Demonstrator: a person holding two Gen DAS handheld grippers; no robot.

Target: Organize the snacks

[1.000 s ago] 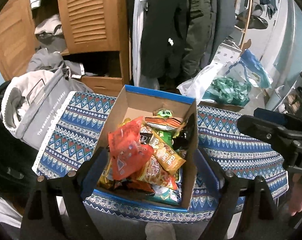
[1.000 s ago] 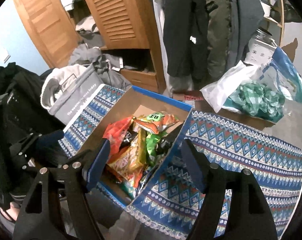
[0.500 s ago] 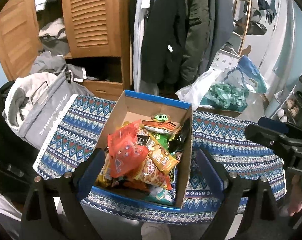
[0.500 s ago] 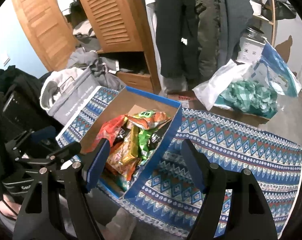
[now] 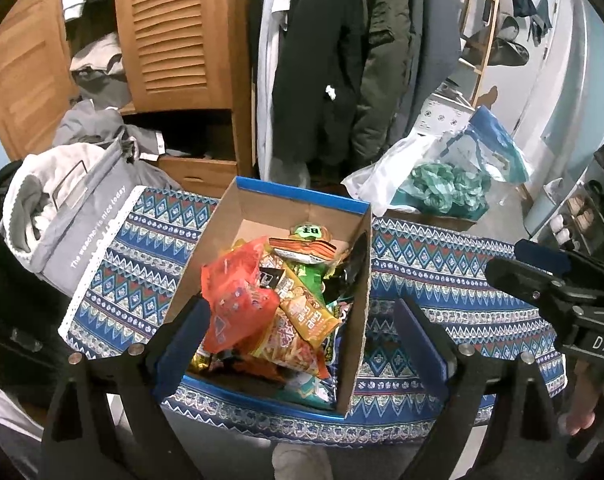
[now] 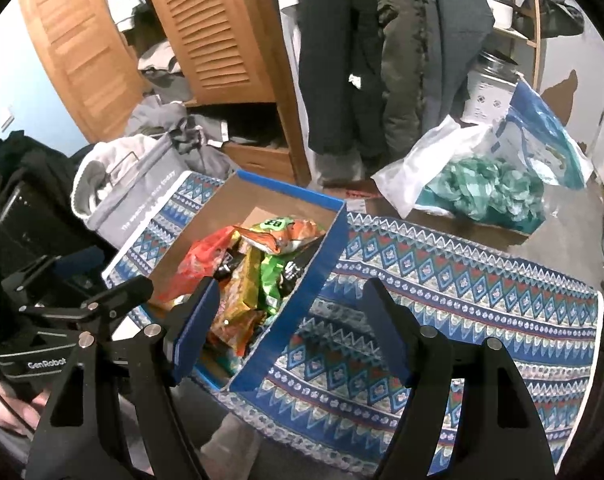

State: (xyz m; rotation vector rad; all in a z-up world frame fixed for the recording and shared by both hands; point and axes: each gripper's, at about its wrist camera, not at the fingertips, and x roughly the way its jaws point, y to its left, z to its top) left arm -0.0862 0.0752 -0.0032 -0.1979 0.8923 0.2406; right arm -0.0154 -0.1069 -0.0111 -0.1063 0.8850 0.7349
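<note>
One blue-rimmed cardboard box (image 5: 290, 200) on the patterned tablecloth (image 5: 442, 280) holds a heap of crinkled snack packets (image 5: 278, 300), red, orange, green, too overlapped to count; left gripper (image 5: 300, 338) and right gripper (image 6: 288, 326) both gape, empty.

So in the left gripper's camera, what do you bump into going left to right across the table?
Grey bag → cardboard box full of snack packets → bare patterned tablecloth → right gripper.
</note>
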